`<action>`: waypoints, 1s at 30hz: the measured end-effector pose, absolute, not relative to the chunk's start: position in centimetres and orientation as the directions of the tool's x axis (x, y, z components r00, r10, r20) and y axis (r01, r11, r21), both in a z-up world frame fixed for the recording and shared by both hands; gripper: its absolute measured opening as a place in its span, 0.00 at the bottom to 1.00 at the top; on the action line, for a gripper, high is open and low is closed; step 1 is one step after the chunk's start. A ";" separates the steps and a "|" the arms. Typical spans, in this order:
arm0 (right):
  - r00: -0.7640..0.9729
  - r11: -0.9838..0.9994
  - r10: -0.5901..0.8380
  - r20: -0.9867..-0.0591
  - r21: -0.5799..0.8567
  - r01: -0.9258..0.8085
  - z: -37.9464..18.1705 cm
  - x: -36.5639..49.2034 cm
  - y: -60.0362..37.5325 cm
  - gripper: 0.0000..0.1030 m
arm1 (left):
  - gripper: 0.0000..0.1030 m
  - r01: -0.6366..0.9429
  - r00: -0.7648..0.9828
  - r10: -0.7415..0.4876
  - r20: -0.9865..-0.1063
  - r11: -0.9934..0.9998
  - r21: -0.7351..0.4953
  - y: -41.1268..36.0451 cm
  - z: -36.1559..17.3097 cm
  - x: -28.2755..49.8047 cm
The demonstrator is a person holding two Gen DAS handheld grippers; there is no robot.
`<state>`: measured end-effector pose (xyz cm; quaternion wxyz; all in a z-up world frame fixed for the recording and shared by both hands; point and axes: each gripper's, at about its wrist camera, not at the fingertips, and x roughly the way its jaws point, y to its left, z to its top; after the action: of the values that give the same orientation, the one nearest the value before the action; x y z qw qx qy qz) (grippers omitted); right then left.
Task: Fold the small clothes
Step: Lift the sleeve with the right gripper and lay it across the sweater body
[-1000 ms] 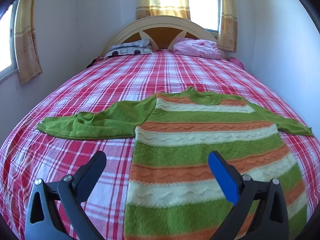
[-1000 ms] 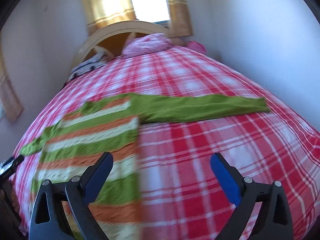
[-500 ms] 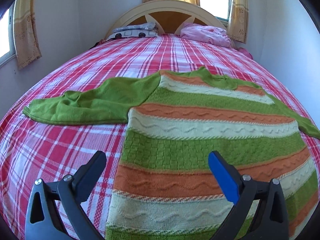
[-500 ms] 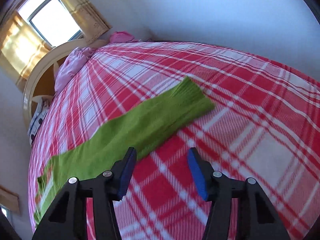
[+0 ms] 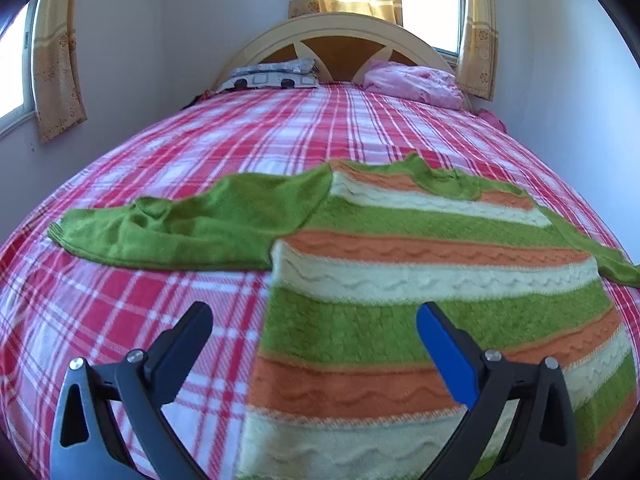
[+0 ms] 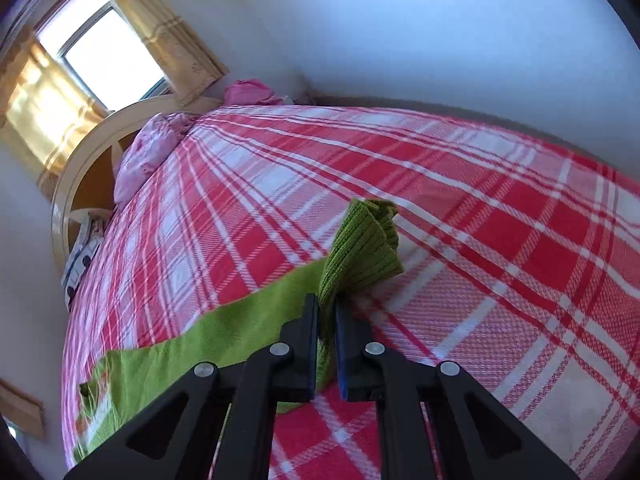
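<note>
Fingers, right gripper (image 6: 327, 312): jaws have just closed on the ribbed cuff of the green knitted sleeve (image 6: 362, 246); cloth is pinched between the pads and the cuff bunches up beyond them.
Fingers, left gripper (image 5: 314, 334): jaws spread wide, nothing between the pads; they hover over the near left edge of the sweater body.
Garment: small knitted sweater with green, orange and cream stripes (image 5: 420, 300) lies flat, front up, on the red-and-white plaid bedspread (image 5: 248, 140), collar toward the far headboard.
Left sleeve (image 5: 192, 228): spread out to the left, slightly rumpled, not folded.
Done: garment laid out; right cuff gripped.
Left: judged as all folds, meaning both sleeves inward, then the body.
Surroundings: pink pillow (image 5: 412, 82) and patterned pillow (image 5: 272, 74) far off by the headboard.
</note>
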<state>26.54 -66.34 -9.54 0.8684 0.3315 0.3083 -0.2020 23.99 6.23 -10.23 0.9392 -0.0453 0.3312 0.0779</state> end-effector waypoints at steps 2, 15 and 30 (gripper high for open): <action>0.741 0.731 -0.144 -0.656 0.434 0.526 -8.2 27.3 -65.2 0.07 | 1.00 -0.187 0.774 0.133 -0.619 0.982 -0.024 6.9 -9.9 24.6; 0.814 0.899 -0.067 -0.577 0.318 0.300 -0.3 32.1 -55.1 0.06 | 1.00 -0.224 0.758 0.137 -0.638 0.973 -0.057 10.0 -11.2 26.7; 0.871 0.953 0.098 -0.482 0.296 0.057 6.3 35.8 -43.2 0.06 | 1.00 -0.276 0.723 0.203 -0.660 0.961 -0.006 10.0 -12.0 26.9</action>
<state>35.81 -43.24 6.30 0.9550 0.1524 0.2542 0.0107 26.91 10.00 -12.01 0.9268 -0.0520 0.3487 0.1292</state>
